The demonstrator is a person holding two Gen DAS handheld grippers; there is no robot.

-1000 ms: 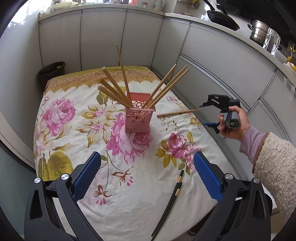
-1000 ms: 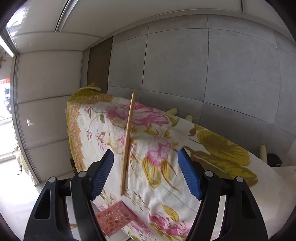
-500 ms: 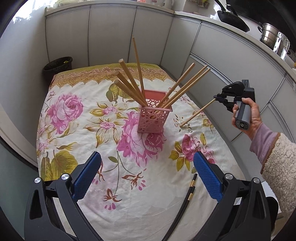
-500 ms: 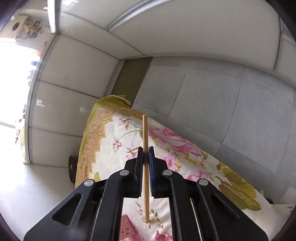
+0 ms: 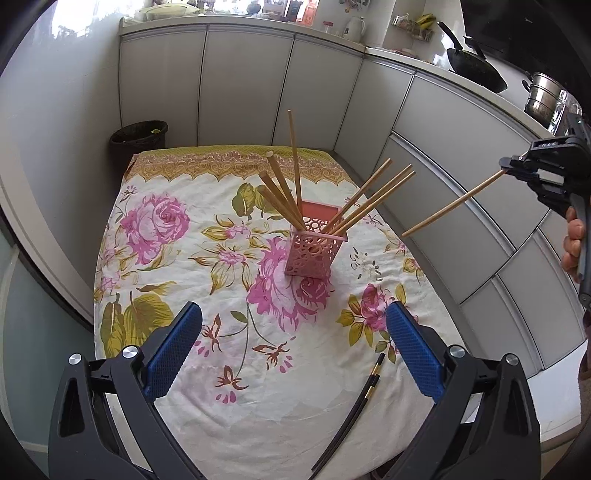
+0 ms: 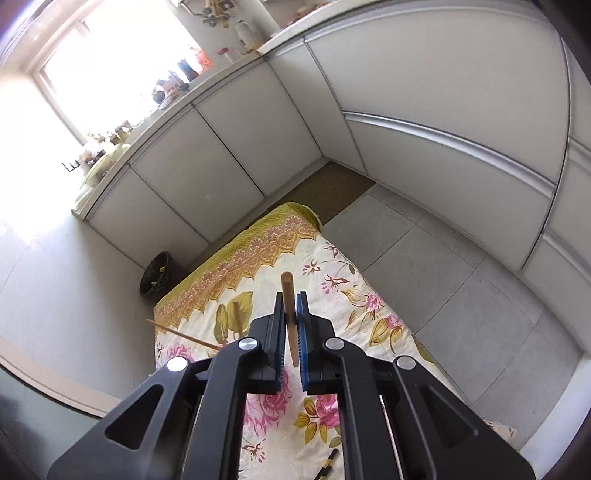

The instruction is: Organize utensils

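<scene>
The right claw (image 6: 291,341) pinched one wooden chopstick (image 5: 452,204) near its end, so it could pivot and miss the crowded pink holder (image 5: 314,246), while the left claw (image 5: 295,352) hung wide open.

The right gripper (image 6: 290,325) pinches a wooden chopstick (image 6: 289,310) above the flowery tablecloth (image 6: 354,306).

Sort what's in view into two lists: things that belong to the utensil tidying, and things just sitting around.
Belongs to the job:
- wooden chopstick clamped in the right gripper
- pink holder with wooden chopsticks standing in it
- black chopsticks lying on the floral cloth
- left gripper, jaws open, empty

Just lying about:
- bin
- wok
- steel pot
- kettle
</scene>
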